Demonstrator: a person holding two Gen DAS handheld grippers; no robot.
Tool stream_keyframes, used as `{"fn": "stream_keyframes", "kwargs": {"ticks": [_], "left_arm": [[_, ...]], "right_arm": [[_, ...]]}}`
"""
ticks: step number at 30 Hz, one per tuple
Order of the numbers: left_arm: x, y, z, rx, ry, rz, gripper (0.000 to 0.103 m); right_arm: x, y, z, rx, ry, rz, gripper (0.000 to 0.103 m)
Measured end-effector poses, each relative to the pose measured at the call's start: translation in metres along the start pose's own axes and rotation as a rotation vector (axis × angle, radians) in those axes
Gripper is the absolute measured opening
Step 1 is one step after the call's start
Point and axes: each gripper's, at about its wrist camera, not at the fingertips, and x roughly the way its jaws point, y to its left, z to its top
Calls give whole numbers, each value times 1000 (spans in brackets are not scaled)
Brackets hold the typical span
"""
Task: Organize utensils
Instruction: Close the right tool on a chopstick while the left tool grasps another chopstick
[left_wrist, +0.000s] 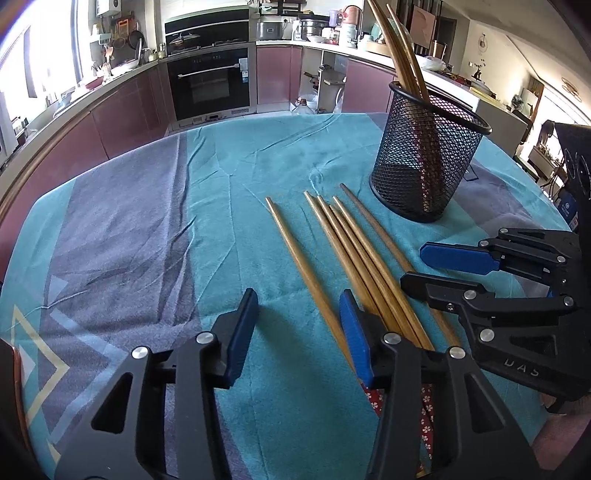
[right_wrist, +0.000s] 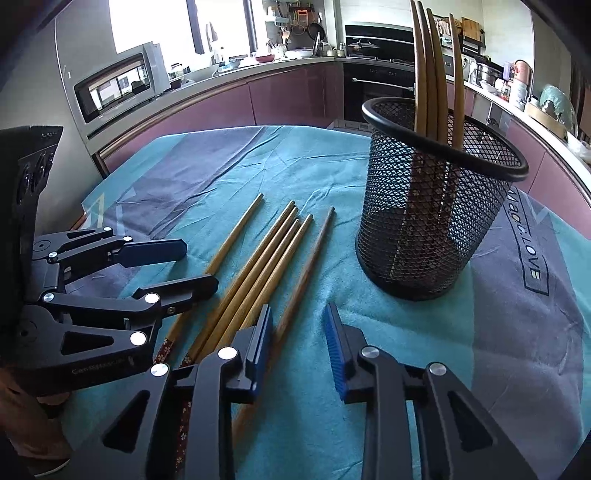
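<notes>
— While both tools are hanging low over the worktop (left_wrist: 258, 155), where are the chopsticks lying?

— Six loose chopsticks (left_wrist: 354, 258) are lying side by side on the teal cloth (right_wrist: 406, 332), tips pointing toward the black mesh holder (right_wrist: 436, 206). That holder is standing upright just beyond them, with more chopsticks (right_wrist: 432, 55) already leaning inside it.

— How is the left tool (left_wrist: 301, 332) sitting against them?

— Its jaws are standing partly open. The leftmost chopstick (left_wrist: 295, 251) is running between the two blue pads without either pad pressing it, so nothing is gripped. The right-hand pad is lying just beside the bundle of four.

— And the right tool (right_wrist: 299, 347)?

— It is also standing partly open, the gap narrower. The rightmost, darker chopstick (right_wrist: 314, 251) is passing into that gap close by the left pad; whether the pad is touching it cannot be told. It is holding nothing clear of the cloth.

— Are the two tools touching?

— No, they are sitting side by side, apart, with the bundle between them.
</notes>
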Motion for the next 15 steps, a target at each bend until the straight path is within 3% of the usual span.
{"fn": "stream_keyframes", "kwargs": {"ticks": [15], "left_arm": [[3,0,4,-6,0,8,39]], "right_arm": [[7,-1,8,10,-1,-9,22]]}}
